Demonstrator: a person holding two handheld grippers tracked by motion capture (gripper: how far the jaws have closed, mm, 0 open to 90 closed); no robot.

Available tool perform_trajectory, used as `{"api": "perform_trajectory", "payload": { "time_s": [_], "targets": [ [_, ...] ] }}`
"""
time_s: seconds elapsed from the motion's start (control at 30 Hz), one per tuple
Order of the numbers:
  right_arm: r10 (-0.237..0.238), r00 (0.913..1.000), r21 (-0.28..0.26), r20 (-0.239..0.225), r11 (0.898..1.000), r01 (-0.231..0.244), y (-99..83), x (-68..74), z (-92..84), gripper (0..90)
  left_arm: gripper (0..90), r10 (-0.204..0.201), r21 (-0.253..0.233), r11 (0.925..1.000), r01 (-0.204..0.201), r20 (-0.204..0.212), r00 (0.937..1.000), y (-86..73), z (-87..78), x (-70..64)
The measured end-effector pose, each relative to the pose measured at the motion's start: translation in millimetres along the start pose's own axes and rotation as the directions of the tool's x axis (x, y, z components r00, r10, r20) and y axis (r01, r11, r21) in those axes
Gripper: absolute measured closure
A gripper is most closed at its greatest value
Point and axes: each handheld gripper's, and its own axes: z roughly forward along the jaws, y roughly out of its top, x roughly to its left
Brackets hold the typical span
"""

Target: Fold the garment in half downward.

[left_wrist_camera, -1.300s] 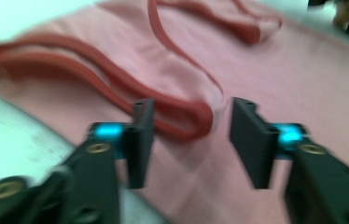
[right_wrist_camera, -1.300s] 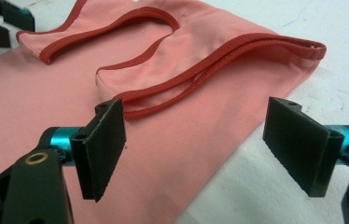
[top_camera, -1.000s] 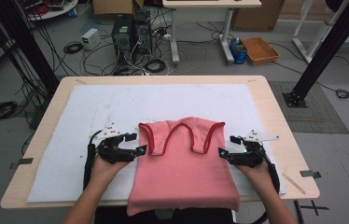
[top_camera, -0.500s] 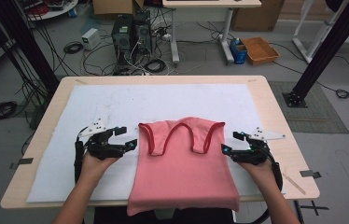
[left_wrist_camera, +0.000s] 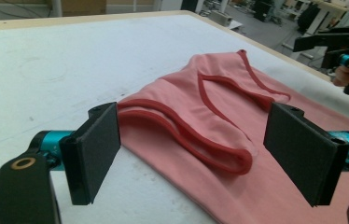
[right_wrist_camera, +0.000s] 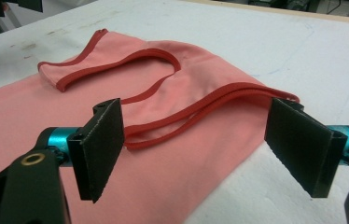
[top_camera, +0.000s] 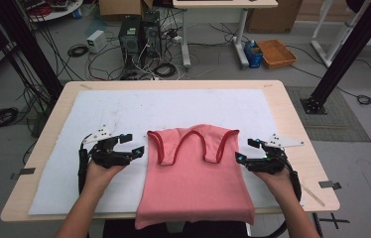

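Top (top_camera: 196,178) lies flat on white mat (top_camera: 124,111), hem over the near edge, between my 2 grippers. Left gripper (top_camera: 133,147) gapes, its jaws just widened, nothing pinched; its own view shows the red-trimmed armhole (left_wrist_camera: 186,135) ahead. Right gripper (top_camera: 245,151) open too, beside the other armhole (right_wrist_camera: 200,116).

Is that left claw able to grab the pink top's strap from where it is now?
Probably yes. The left gripper has just been opening and stands wide, with the top and its red-edged strap lying flat just ahead and nothing between them on the white mat.
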Motion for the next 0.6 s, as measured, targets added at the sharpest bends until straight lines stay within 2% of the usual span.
{"api": "perform_trajectory", "payload": {
  "time_s": [0.1,0.17,0.2,0.23,0.27,0.43,0.5,0.6],
  "targets": [
    [0.014,0.9998,0.003,0.015,1.0,-0.014,4.4,-7.7,-2.7,19.7,18.7,-0.008,0.024,0.9997,0.008,-0.032,0.9994,0.2,5.2,6.2],
    [0.015,0.9996,-0.003,0.024,1.0,-0.015,8.3,-11.7,-2.6,19.7,18.7,-0.019,0.026,0.9995,0.02,-0.038,0.9991,0.3,7.4,8.6],
    [0.019,0.9994,-0.002,0.029,1.0,-0.019,10.3,-14.0,-1.1,19.7,18.7,-0.043,0.031,0.9985,0.044,-0.047,0.998,1.8,12.3,13.9],
    [0.02,0.9993,0.008,0.033,1.0,-0.02,12.5,-16.9,1.0,19.7,18.7,-0.043,0.031,0.9985,0.044,-0.047,0.998,1.8,12.3,13.9],
    [0.023,0.9989,0.014,0.041,1.0,-0.023,14.9,-19.4,4.0,19.7,18.7,-0.039,0.045,0.9981,0.042,-0.058,0.9975,4.5,17.7,19.6],
    [0.014,0.9984,0.047,0.055,0.999,-0.017,24.5,-29.2,19.7,19.7,19.0,-0.046,0.068,0.9963,0.052,-0.075,0.9961,8.3,28.8,29.6],
    [0.013,0.9981,0.097,0.06,0.995,-0.018,29.3,-34.8,33.4,19.7,19.0,-0.051,0.095,0.9937,0.058,-0.079,0.9956,10.6,37.4,35.8],
    [-0.003,0.9979,0.126,0.064,0.992,-0.005,32.8,-38.2,45.2,19.8,19.0,-0.057,0.102,0.9926,0.066,-0.087,0.9946,11.0,45.9,41.8]
  ]
}}
